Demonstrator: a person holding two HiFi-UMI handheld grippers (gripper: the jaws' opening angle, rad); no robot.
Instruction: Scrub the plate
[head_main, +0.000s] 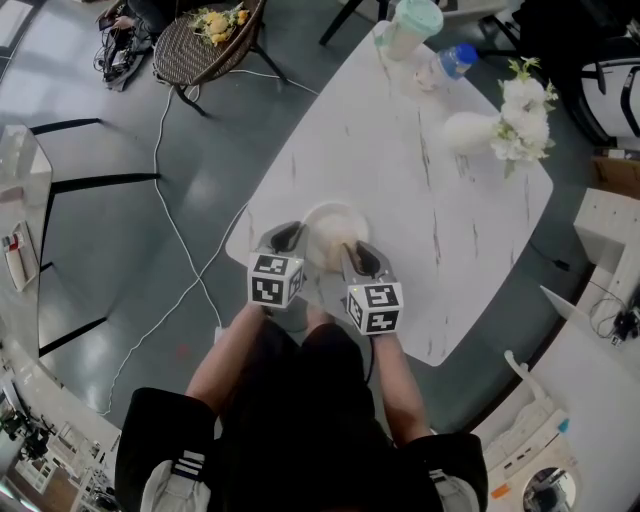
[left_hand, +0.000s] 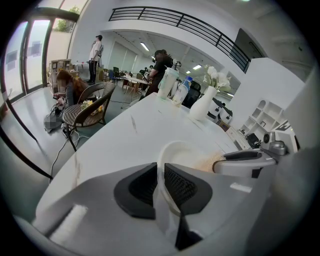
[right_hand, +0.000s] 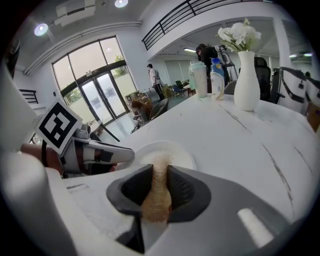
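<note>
A white plate (head_main: 335, 218) lies near the front edge of the white marble table (head_main: 440, 220). My left gripper (head_main: 288, 240) is shut on the plate's near left rim; in the left gripper view the thin rim (left_hand: 161, 175) sits pinched between the dark pads. My right gripper (head_main: 352, 258) is shut on a tan sponge (right_hand: 156, 195), whose far end rests on the plate (right_hand: 175, 152). The sponge (head_main: 328, 245) covers the plate's middle in the head view. Each gripper shows in the other's view: the right one (left_hand: 245, 160) and the left one (right_hand: 95, 155).
At the table's far end stand a white vase with white flowers (head_main: 478, 130), a pale lidded cup (head_main: 410, 25) and a bottle with a blue cap (head_main: 450, 62). A wicker chair (head_main: 205, 45) and a white cable (head_main: 175, 230) are on the floor to the left.
</note>
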